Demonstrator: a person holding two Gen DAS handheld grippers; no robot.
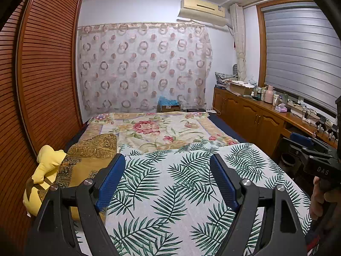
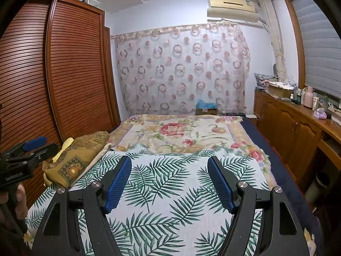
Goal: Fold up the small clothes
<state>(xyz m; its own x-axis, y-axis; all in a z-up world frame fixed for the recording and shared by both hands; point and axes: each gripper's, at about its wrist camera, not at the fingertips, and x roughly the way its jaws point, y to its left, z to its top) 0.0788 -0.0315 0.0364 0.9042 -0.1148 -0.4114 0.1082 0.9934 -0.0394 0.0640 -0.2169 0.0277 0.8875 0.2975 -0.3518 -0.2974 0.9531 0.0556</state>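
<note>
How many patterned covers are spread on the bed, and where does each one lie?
2. The palm-leaf cover lies on the near part of the bed, under both open grippers. The floral cover lies on the far part, toward the curtain. Others may be hidden below them.

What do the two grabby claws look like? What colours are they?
Both the left claw and the right claw have black angular plastic frames, silver round bolts and two bumpy blue pads. White lettering marks their black bodies.
</note>
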